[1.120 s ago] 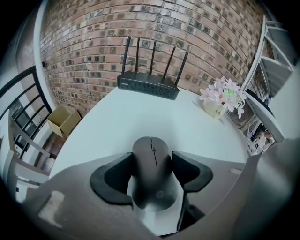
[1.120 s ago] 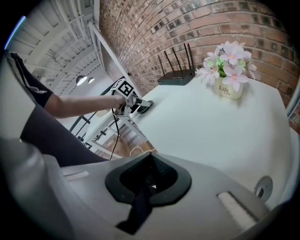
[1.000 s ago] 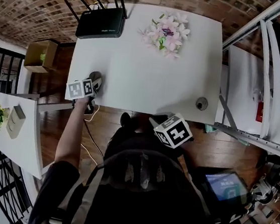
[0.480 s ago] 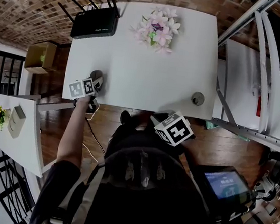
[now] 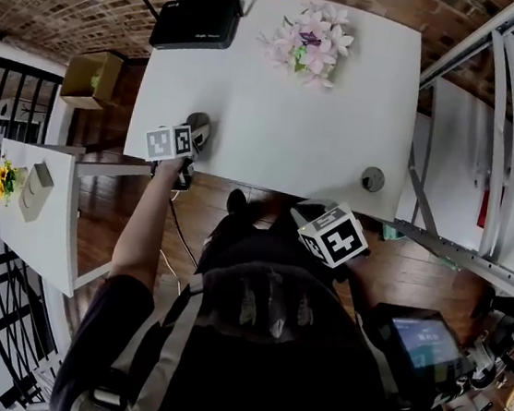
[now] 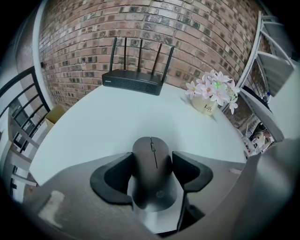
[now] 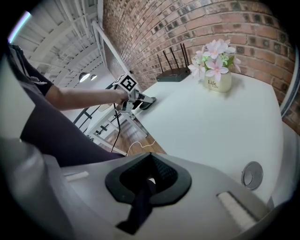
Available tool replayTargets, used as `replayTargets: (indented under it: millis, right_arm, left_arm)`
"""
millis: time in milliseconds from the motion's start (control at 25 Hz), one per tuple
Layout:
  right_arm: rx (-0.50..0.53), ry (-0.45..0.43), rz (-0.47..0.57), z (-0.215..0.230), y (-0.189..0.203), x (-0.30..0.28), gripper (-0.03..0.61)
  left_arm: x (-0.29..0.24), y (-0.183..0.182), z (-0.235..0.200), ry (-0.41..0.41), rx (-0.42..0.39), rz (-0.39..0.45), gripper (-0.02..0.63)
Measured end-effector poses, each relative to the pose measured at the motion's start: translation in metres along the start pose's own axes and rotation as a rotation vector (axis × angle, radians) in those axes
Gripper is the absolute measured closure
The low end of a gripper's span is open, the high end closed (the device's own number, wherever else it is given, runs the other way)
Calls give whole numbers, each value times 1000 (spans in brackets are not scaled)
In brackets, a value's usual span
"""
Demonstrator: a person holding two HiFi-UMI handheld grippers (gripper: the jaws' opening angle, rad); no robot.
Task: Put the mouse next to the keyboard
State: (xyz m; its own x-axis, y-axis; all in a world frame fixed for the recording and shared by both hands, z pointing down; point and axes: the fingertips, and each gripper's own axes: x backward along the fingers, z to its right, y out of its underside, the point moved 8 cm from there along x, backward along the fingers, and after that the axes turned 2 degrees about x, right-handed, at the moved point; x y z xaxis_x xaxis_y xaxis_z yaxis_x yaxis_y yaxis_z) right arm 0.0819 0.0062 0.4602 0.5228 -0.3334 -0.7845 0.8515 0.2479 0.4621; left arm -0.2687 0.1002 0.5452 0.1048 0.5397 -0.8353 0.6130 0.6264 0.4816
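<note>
A dark grey mouse (image 6: 151, 157) lies on the white table (image 5: 278, 109) near its front left corner. My left gripper (image 6: 153, 165) is shut on it, one black pad pressed against each side. In the head view the same mouse (image 5: 197, 129) pokes out past the left gripper (image 5: 190, 141) and its marker cube. The right gripper view shows that gripper (image 7: 139, 100) from the side, still around the mouse. My right gripper (image 7: 149, 180) is shut with nothing in it, held off the table's front edge close to my body (image 5: 328, 232). No keyboard is in view.
A black router (image 5: 193, 26) with antennas stands at the table's far left. A pot of pink flowers (image 5: 310, 41) stands at the far middle. A round cable grommet (image 5: 372, 179) sits near the front right corner. Left is a small side table (image 5: 46, 221), right a white shelf (image 5: 485, 163).
The head view has shifted slightly. My left gripper and the mouse stay at the same spot near the table's front left corner. The right gripper stays near my body.
</note>
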Motion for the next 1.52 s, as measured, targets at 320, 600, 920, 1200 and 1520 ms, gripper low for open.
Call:
replayTargets:
  millis: [320, 600, 920, 1200, 1520]
  right_arm:
    - [0, -4, 9, 7, 11, 7, 572]
    - [11, -19, -7, 8, 17, 7, 572]
    - [33, -24, -68, -6, 4, 2, 572]
    - [2, 31, -63, -26, -25, -13, 572]
    - [-32, 36, -62, -50, -49, -27, 572]
  left_arm:
    - [-5, 5, 24, 8, -17, -4, 337]
    - [-10, 7, 42, 2, 2, 2, 336]
    - [-11, 9, 47, 38, -35, 14, 333]
    - [-9, 11, 45, 66, -44, 25, 335]
    - [-8, 11, 42, 131, -125, 29, 336]
